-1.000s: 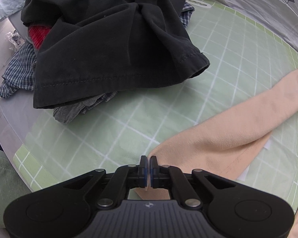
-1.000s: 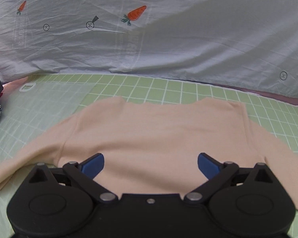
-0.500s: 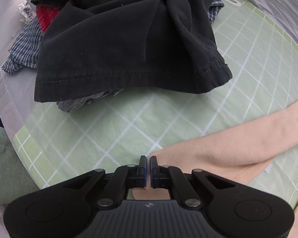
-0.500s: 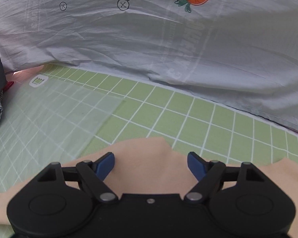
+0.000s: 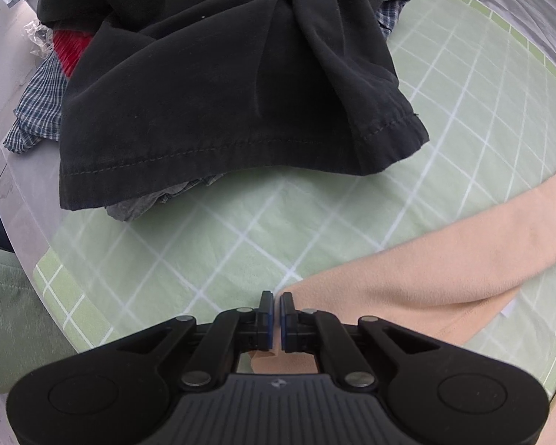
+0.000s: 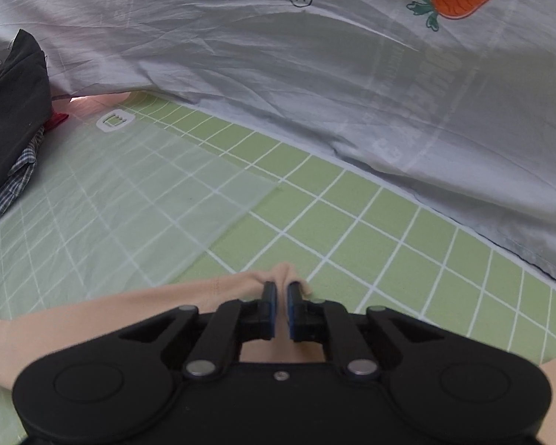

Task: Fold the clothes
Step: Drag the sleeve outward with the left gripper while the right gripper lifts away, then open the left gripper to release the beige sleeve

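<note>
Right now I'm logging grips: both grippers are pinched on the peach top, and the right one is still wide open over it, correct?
Not quite. The right gripper is shut on a bunched edge of the peach top, as the right wrist view shows. The left gripper is closed on it too.

Peach long-sleeved top [image 5: 444, 259] lay flat on green grid mat [image 5: 482, 111], sleeve stretched across, soft fabric, slightly folded at lower edge. One pinched edge of it [image 6: 281, 272] bunched upward into small peak. Pile of unfolded clothes [image 5: 222, 92] sat at mat's far left: crumpled black garment on top, blue plaid and red pieces beneath.
</note>
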`<state>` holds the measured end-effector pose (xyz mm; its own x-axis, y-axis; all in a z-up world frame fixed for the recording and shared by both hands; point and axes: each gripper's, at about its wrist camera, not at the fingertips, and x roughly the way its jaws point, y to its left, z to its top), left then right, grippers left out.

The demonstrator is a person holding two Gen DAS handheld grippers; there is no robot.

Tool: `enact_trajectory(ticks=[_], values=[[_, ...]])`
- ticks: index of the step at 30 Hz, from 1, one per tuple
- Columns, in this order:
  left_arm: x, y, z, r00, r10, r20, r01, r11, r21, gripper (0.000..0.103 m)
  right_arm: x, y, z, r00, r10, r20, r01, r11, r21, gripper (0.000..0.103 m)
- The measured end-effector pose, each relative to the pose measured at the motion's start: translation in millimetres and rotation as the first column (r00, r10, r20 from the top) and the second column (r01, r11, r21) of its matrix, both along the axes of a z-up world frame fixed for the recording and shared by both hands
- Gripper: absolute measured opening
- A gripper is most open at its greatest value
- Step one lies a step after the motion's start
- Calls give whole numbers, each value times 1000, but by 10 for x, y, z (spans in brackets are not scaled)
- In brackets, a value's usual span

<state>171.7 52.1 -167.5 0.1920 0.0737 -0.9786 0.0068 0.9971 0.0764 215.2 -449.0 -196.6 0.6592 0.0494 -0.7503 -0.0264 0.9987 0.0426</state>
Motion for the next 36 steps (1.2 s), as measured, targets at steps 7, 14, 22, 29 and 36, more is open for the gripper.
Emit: enact_trajectory(ticks=[7, 14, 22, 29, 36], values=[[-26, 5, 54, 998, 34, 55, -33, 999, -21, 11, 227, -121, 33, 990, -134, 46, 134, 991, 1, 7], [-196, 14, 175, 994, 47, 94, -45, 999, -29, 38, -22, 47, 192, 970, -231, 72, 232, 973, -13, 68], [-287, -230, 14, 997, 26, 75, -28, 999, 21, 40, -844, 705, 180, 976, -211, 53, 214, 976, -48, 65], [-366, -261, 15, 998, 9, 70, -12, 999, 42, 51, -1184, 1304, 132, 992, -89, 88, 102, 981, -163, 44], [-366, -109, -82, 996, 85, 34, -85, 996, 11, 52, -1067, 1490, 84, 998, 25, 51, -19, 995, -101, 34]])
